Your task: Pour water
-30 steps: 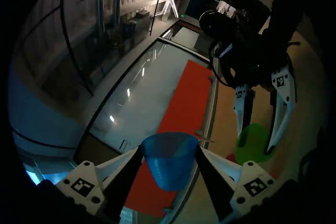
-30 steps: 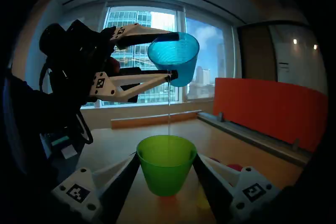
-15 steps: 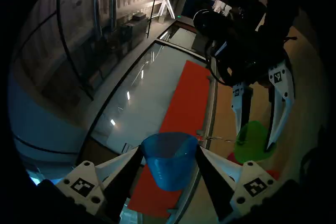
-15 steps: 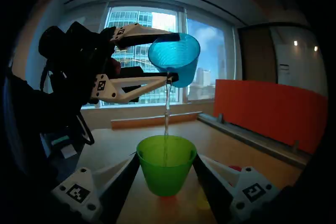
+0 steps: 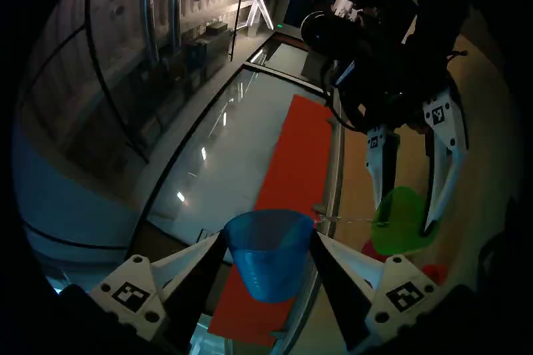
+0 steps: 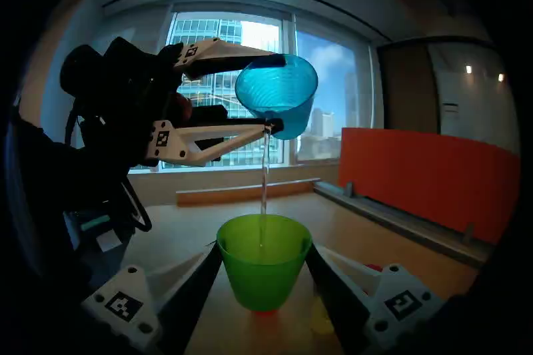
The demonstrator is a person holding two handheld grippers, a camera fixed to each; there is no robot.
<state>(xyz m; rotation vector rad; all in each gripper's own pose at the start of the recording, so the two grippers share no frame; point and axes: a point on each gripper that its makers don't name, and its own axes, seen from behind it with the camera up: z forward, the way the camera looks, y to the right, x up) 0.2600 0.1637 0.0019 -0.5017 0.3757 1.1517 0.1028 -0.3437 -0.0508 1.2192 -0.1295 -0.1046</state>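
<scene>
Two grasps: left claw (image 5: 268,240) high, clamping tipped blue cup (image 6: 276,92); right claw (image 6: 264,252) low, clamping upright green cup (image 6: 264,278).

- The green cup (image 6: 264,268) is translucent plastic, upright, its mouth open upward.
- The blue cup (image 6: 276,95) is tipped sideways above the green cup, apart from it.
- A thin water stream (image 6: 264,182) falls from the blue cup's lower rim into the green cup.

Two cups: blue cup (image 6: 276,92), green cup (image 6: 264,268). Two grippers: left gripper (image 5: 268,242), right gripper (image 6: 264,248).
</scene>
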